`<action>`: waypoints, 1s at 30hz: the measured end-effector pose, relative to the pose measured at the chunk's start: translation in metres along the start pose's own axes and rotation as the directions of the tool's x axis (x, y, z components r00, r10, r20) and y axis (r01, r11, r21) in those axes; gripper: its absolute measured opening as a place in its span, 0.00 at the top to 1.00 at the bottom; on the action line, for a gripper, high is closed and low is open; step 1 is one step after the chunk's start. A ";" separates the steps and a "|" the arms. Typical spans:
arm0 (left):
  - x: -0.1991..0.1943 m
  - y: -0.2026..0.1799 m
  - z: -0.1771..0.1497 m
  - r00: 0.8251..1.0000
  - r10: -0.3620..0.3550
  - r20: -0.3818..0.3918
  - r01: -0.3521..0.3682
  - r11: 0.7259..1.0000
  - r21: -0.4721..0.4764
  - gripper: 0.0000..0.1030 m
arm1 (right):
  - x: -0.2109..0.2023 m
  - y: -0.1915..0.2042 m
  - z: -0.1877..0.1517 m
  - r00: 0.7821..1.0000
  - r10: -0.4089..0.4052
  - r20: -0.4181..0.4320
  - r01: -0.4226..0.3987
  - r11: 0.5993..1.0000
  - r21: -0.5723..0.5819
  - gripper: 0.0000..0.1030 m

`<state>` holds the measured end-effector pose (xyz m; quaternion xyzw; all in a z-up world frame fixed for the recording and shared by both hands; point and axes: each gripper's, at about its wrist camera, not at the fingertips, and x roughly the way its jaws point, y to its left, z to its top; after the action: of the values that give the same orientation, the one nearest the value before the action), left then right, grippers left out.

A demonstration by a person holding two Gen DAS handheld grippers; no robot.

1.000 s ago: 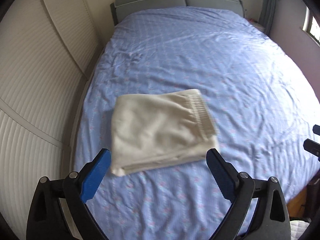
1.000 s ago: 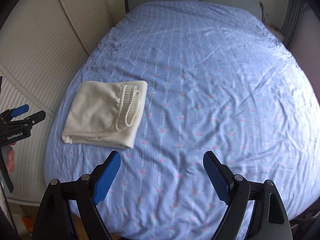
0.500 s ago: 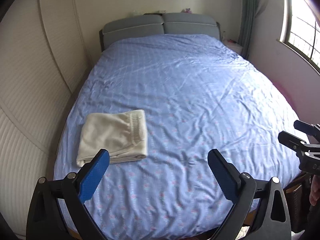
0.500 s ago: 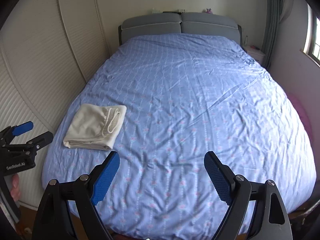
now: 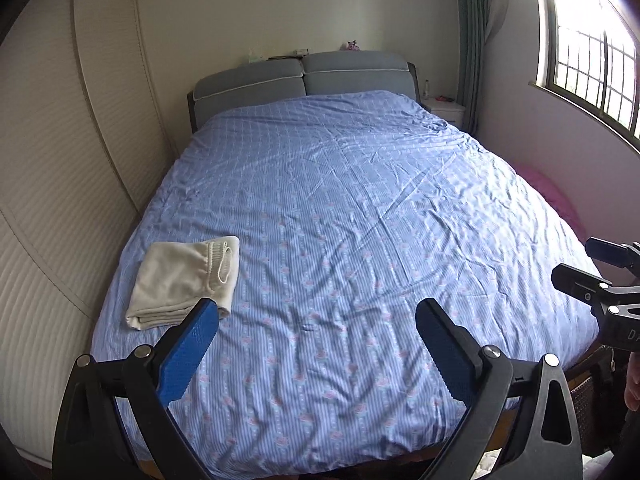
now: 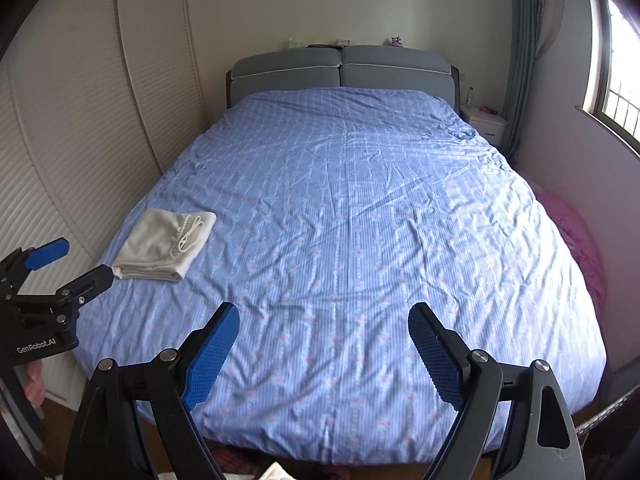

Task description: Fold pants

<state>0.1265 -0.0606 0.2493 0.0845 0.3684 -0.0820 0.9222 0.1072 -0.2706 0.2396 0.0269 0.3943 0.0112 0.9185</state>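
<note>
The cream pants (image 5: pixel 186 278) lie folded into a small rectangle near the left front corner of the blue bed (image 5: pixel 360 220), waistband and drawstring on top; the right wrist view shows the pants (image 6: pixel 164 244) too. My left gripper (image 5: pixel 318 320) hangs open above the bed's front part, nothing between its blue pads; its left pad overlaps the pants' corner in the picture only. My right gripper (image 6: pixel 324 326) is open and empty above the front edge of the bed (image 6: pixel 360 220). Each gripper also shows from the side in the other's view: the right gripper (image 5: pixel 588 264) and the left gripper (image 6: pixel 76 264).
A slatted wardrobe (image 5: pixel 60 160) runs along the bed's left side. A grey headboard (image 5: pixel 304 76) stands at the far end, with a white nightstand (image 6: pixel 486 122) and curtain beside it. A window (image 5: pixel 588 48) and something pink (image 6: pixel 576 240) are on the right. A hand (image 6: pixel 34 382) holds the left gripper.
Both grippers have drawn back and up from the bed, so the folded pants look smaller and farther off. Both stayed open. The pants have not moved.
</note>
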 end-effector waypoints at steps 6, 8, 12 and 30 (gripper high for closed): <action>-0.018 -0.021 -0.009 1.000 0.026 0.005 -0.026 1.000 -0.013 0.03 | -0.014 -0.021 -0.013 0.999 0.029 0.021 -0.029 1.000 -0.013 0.15; -0.023 -0.024 -0.010 1.000 0.029 0.008 -0.029 0.999 -0.017 0.03 | -0.017 -0.024 -0.016 0.999 0.039 0.023 -0.038 0.999 -0.013 0.15; -0.030 -0.023 -0.009 0.999 0.040 0.022 -0.039 0.999 -0.033 0.03 | -0.021 -0.026 -0.018 0.998 0.057 0.029 -0.056 0.998 -0.009 0.15; -0.038 -0.024 -0.004 0.999 0.022 0.042 -0.020 0.998 -0.055 0.00 | -0.039 -0.029 -0.018 0.996 0.052 0.076 -0.053 0.999 0.013 0.15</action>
<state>0.0919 -0.0793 0.2705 0.0615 0.3496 -0.0640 0.9327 0.0677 -0.3002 0.2536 0.0444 0.3587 0.0313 0.9319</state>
